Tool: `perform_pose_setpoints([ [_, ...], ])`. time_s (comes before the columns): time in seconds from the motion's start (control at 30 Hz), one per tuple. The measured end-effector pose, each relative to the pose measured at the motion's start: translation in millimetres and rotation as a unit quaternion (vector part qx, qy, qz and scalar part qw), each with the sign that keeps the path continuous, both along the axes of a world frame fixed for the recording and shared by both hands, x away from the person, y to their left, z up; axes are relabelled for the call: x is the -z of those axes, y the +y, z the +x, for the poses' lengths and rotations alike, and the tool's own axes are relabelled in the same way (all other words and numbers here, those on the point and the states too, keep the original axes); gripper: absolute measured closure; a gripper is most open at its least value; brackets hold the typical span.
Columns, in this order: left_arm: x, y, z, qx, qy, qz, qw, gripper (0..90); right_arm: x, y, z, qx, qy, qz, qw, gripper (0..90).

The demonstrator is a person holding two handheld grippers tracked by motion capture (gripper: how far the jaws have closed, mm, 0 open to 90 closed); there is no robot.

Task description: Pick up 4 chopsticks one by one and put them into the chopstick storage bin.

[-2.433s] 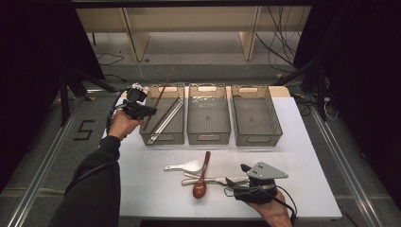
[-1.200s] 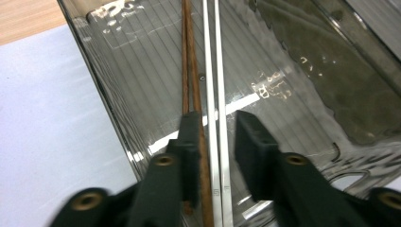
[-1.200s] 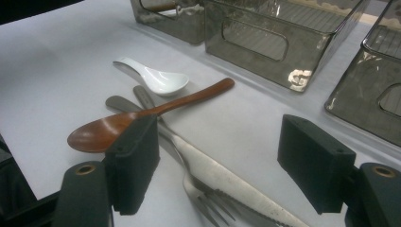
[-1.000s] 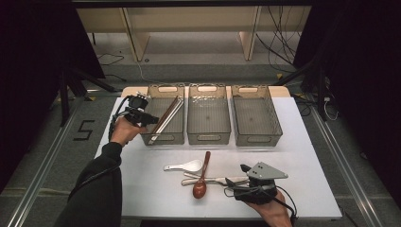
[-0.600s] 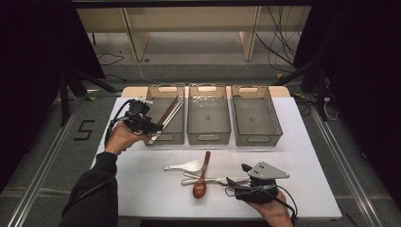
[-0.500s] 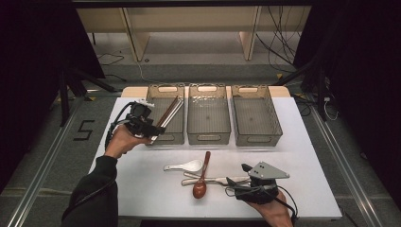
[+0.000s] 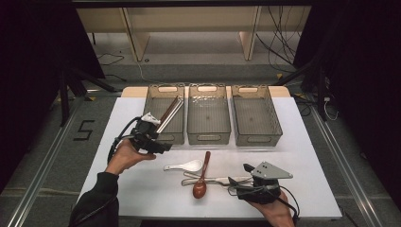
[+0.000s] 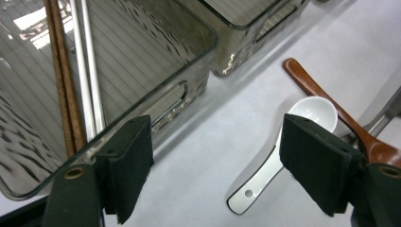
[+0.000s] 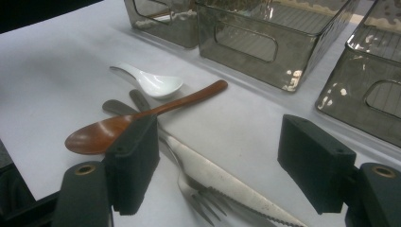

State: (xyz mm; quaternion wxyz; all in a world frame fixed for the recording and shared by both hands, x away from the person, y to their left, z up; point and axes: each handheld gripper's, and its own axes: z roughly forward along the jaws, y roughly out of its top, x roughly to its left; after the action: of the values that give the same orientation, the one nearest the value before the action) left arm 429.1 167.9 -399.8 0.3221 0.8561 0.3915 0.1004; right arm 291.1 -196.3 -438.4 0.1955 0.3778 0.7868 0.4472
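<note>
- While the left gripper [image 7: 158, 147] hangs just off the near corner of the left bin [image 7: 152, 101], its jaws have just been opening and now stand wide, with nothing between the pads.
- In the left gripper view the white spoon [image 8: 283, 151] lies on the table [image 8: 208, 156] ahead of the claw, its handle end between the two pads' lines and its bowl nearer the right-hand pad (not touched by either).
- The chopsticks [image 8: 71, 85], a brown pair and a pale pair, rest inside the left bin, beyond the left-hand pad and behind the bin's clear wall.
- The wooden spoon [image 7: 202, 176] sits past the white spoon from this claw, its handle crossing just behind the white bowl.
- Over on the other side, the right gripper [image 7: 236, 183] rests low on the table, jaws wide and empty.
- From its own view, the knife [image 9: 222, 182] and fork [image 9: 198, 198] run right between its pads, and the wooden spoon's bowl lies just beyond the left-hand pad.
- The middle bin [image 7: 208, 116] and the right bin [image 7: 256, 116] stand well ahead of that claw.
</note>
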Motion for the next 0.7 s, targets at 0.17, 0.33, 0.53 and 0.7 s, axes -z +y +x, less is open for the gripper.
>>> perform_pose_setpoints([
  [0.17,3.0,-5.1,-6.0,0.012,-0.001,0.009,0.9999,24.7,0.2,-0.2,-0.2,0.0,-0.001,0.001,1.0,30.6],
  [0.33,8.4,-12.5,-11.6,0.031,0.003,0.024,0.9992,24.0,0.5,-0.9,-0.4,0.0,0.0,0.001,1.0,30.6],
  [0.53,16.1,-19.0,-16.2,0.049,0.012,0.031,0.9983,22.8,0.4,-1.2,-0.2,0.0,0.001,0.001,1.0,30.6],
  [0.7,24.8,-25.3,-19.3,0.059,0.021,0.035,0.9974,21.4,0.8,-0.1,-0.2,0.0,0.0,-0.001,1.0,30.6],
])
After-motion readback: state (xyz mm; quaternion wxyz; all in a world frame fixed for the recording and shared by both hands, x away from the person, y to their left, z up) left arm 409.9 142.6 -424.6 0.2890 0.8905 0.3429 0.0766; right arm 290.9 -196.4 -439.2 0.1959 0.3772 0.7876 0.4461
